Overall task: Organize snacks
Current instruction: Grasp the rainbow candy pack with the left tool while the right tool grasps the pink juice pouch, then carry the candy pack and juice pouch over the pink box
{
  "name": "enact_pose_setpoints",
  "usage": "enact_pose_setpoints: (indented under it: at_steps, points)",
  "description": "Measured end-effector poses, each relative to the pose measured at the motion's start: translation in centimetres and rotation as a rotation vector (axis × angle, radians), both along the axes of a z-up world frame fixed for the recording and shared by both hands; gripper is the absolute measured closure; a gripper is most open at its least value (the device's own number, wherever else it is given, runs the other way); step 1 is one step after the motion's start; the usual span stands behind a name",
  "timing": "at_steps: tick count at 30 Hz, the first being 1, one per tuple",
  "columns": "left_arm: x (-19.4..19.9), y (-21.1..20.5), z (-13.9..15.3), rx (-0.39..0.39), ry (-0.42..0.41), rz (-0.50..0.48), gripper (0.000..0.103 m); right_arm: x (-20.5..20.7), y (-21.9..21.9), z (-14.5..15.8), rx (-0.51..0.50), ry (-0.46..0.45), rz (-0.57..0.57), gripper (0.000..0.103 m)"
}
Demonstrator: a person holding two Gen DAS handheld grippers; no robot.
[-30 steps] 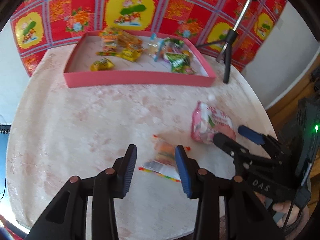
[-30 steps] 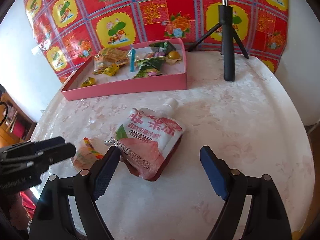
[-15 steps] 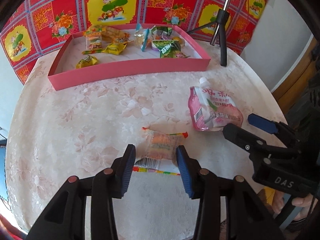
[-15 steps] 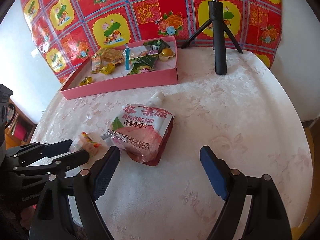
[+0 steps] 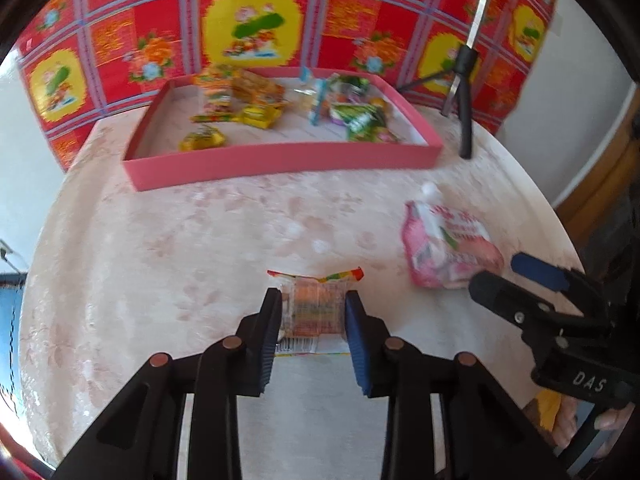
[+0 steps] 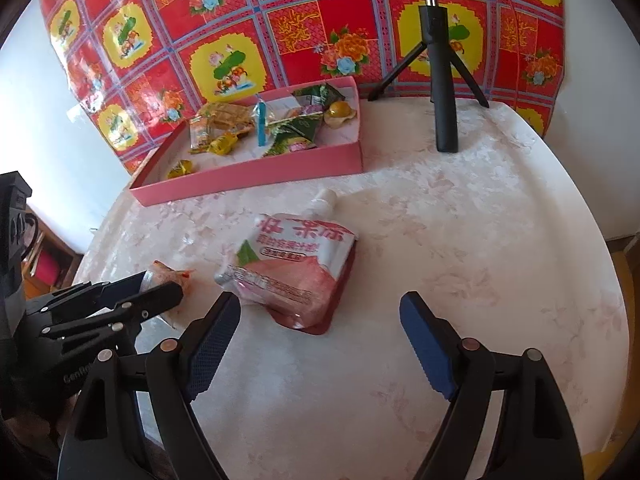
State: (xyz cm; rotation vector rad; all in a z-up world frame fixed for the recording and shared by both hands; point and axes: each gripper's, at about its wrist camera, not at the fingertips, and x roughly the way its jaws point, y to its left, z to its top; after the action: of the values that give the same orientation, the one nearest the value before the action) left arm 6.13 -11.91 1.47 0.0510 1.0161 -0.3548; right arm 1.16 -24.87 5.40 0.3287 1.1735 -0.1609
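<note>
The left gripper (image 5: pixel 313 316) is seen low over the near part of the round table (image 5: pixel 180 248), and its jaws are closing. A small clear snack packet (image 5: pixel 314 306) with orange contents and rainbow-striped ends is caught between the two blue pads (image 5: pixel 357 344), both of which appear to be touching its sides. The packet is lying flat on the pale floral tablecloth, its far crimped end sticking out beyond the fingertips and its barcode end showing between the fingers on the near side.

The right gripper (image 6: pixel 320 344) is held with its jaws wide apart and nothing is gripped between them. Just beyond its left pad, a pink jelly drink pouch (image 6: pixel 292 268) with a white cap (image 6: pixel 324 200) is lying flat on the table, cap pointing to the far side. In the left wrist view the same pouch (image 5: pixel 448 252) is found to the right of the held packet, apart from it.

At the far side of the table a shallow pink tray (image 5: pixel 280 162) is placed, with several wrapped snacks gathered inside: yellow and orange packets (image 5: pixel 236 96) towards the left, green ones (image 5: pixel 360 116) towards the right. A black tripod (image 6: pixel 444 80) is stood to the right of the tray. Behind the table a red and yellow flowered cloth (image 6: pixel 240 20) is hung on the wall.
</note>
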Motion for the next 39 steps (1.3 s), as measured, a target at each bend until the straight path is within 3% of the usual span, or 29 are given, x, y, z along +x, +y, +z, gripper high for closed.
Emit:
enact_pose_setpoints:
  at_steps: [9, 18, 24, 28, 39]
  points:
    - [1.0, 2.7, -0.2, -0.009, -0.006, 0.104, 0.07, 2.3, 1.7, -0.7, 0.015, 0.04, -0.038, 0.018]
    - [1.0, 3.3, -0.4, -0.026, -0.002, 0.107, 0.07, 4.1, 2.3, -2.3, -0.022, 0.086, -0.073, 0.017]
    - [1.0, 3.3, -0.4, -0.027, -0.001, 0.107, 0.07, 3.7, 1.5, -2.2, -0.038, 0.076, -0.091, 0.018]
    - [1.0, 3.3, -0.4, -0.029, 0.003, 0.111, 0.07, 2.9, 1.0, -1.9, -0.034, 0.047, -0.11, 0.028]
    - [0.9, 3.2, -0.4, -0.033, 0.002, 0.109, 0.07, 1.8, 0.7, -1.6, -0.015, 0.013, -0.069, 0.03]
